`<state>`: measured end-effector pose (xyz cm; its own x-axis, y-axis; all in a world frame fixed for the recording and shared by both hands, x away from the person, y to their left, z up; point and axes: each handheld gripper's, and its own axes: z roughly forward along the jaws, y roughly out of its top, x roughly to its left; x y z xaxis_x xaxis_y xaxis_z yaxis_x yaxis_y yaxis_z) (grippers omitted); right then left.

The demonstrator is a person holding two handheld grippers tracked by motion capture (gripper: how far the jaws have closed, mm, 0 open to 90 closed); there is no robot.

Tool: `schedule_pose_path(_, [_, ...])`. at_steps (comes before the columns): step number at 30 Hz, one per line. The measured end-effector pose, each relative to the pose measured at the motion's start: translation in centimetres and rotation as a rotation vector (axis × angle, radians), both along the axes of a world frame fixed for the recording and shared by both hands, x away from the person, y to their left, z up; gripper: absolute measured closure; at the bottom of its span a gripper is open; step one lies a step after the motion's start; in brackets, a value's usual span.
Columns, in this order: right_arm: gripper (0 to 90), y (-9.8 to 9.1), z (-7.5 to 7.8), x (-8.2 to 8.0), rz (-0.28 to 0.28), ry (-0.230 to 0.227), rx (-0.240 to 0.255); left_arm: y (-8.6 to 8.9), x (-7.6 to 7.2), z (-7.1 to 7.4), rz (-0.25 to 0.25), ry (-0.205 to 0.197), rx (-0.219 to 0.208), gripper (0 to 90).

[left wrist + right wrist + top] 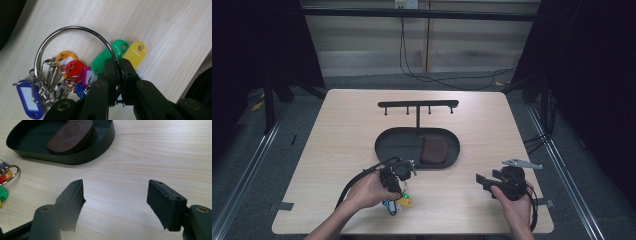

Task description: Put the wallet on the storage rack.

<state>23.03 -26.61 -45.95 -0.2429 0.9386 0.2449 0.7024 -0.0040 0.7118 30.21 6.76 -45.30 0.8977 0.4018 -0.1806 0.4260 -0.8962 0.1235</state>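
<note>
A large metal key ring [72, 28] lies on the wooden table, strung with several small rings and coloured plastic tags: green [106, 58], yellow [135, 53], red, orange, pink and blue. My left gripper [118, 63] is shut on the ring's wire beside the green tag. From above, the left gripper [395, 193] sits at the table's front left, with the tags [398, 203] just below it. My right gripper [120, 200] is open over bare wood, nothing between its jaws. In the high view the right gripper [482, 181] is at the front right, pointing left.
A black oval tray [387, 145] sits mid-table with a brown leather pouch [433, 150] inside; the tray [100, 150] and pouch [72, 133] lie ahead of the right gripper. A black hook rack [418, 104] stands behind the tray. The table's front edge is close to both hands.
</note>
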Motion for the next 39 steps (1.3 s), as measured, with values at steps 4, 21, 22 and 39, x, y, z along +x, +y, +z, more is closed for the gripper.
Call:
schedule_pose_path(4, [29.6,-0.1,0.0,0.0,-0.005,-0.005,0.000,0.1,0.5,0.0,-0.007,0.033,0.000,87.1])
schedule_pose_path(21, [29.8,0.1,0.0,0.0,0.002,-0.001,-0.004,2.3,0.8,4.2,0.033,-0.019,-0.059,87.3])
schedule_pose_path(22, [29.8,0.1,0.0,0.0,0.005,0.000,-0.004,2.4,0.8,4.4,0.037,-0.026,-0.055,87.3])
schedule_pose_path(39, [29.7,0.2,0.0,0.0,0.012,-0.004,-0.010,4.8,1.6,7.3,0.145,-0.162,-0.007,88.0])
